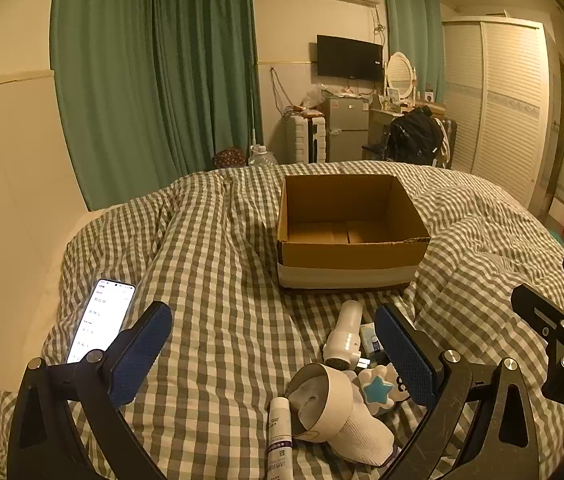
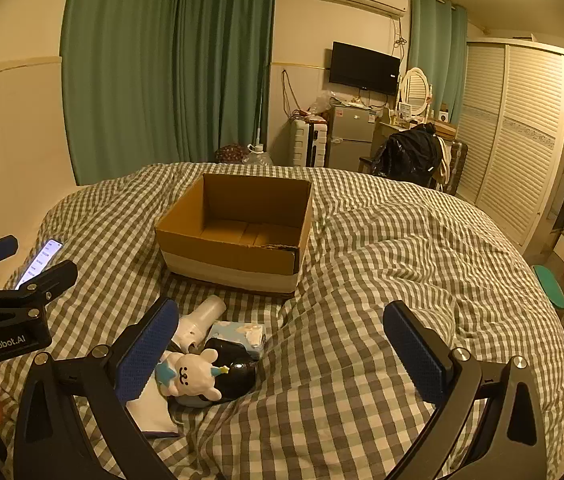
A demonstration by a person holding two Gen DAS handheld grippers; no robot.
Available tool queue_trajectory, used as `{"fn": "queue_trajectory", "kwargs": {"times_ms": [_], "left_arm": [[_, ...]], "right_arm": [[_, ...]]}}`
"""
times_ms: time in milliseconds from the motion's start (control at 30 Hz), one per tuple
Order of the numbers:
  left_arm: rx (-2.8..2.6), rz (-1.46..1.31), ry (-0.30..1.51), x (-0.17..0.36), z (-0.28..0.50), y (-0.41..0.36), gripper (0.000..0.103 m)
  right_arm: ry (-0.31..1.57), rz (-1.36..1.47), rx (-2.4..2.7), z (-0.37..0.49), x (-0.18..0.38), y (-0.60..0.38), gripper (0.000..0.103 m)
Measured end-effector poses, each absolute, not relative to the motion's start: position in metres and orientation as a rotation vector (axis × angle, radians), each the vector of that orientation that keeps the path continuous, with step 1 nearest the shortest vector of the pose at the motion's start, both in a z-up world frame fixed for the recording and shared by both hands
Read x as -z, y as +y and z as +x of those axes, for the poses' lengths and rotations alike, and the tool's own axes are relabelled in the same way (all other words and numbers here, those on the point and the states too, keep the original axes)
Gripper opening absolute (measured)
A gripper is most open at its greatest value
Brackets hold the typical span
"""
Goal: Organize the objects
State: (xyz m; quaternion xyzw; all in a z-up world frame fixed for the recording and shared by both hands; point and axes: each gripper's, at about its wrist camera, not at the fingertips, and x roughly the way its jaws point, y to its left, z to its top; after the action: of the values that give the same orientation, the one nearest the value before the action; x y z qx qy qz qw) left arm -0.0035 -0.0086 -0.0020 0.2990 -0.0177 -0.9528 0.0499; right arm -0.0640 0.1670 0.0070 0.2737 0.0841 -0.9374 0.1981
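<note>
Both tools, left (image 1: 274, 354) and right (image 2: 282, 354), gape wide; only left view shows the tube (image 1: 280, 436) (right: plush (image 2: 194, 374)).

- One cardboard box (image 1: 352, 236), open-topped.
- One lit phone (image 1: 102, 318).
- One white bottle (image 1: 344, 334) lying on its side.
- One tube (image 1: 280, 434).
- One roll with a white sock (image 1: 334, 412).
- One plush toy (image 2: 194, 372).
- One tissue pack (image 2: 238, 334).
- One black rounded object (image 2: 234, 372).
- Two grippers: left gripper (image 1: 274, 360), right gripper (image 2: 282, 354).
</note>
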Motion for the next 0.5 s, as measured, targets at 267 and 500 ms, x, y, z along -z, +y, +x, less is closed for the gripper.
{"fn": "queue_trajectory", "kwargs": {"times_ms": [267, 500], "left_arm": [[2.907, 0.910, -0.038, 0.0015, -0.0028, -0.0094, 0.103], [2.847, 0.892, -0.003, 0.0018, -0.0011, -0.0095, 0.103]], "right_arm": [[0.234, 0.762, 2.617, -0.0625, -0.0065, 0.1667, 0.103], [0.230, 0.757, 2.613, -0.0629, -0.0076, 0.1693, 0.103]]}}
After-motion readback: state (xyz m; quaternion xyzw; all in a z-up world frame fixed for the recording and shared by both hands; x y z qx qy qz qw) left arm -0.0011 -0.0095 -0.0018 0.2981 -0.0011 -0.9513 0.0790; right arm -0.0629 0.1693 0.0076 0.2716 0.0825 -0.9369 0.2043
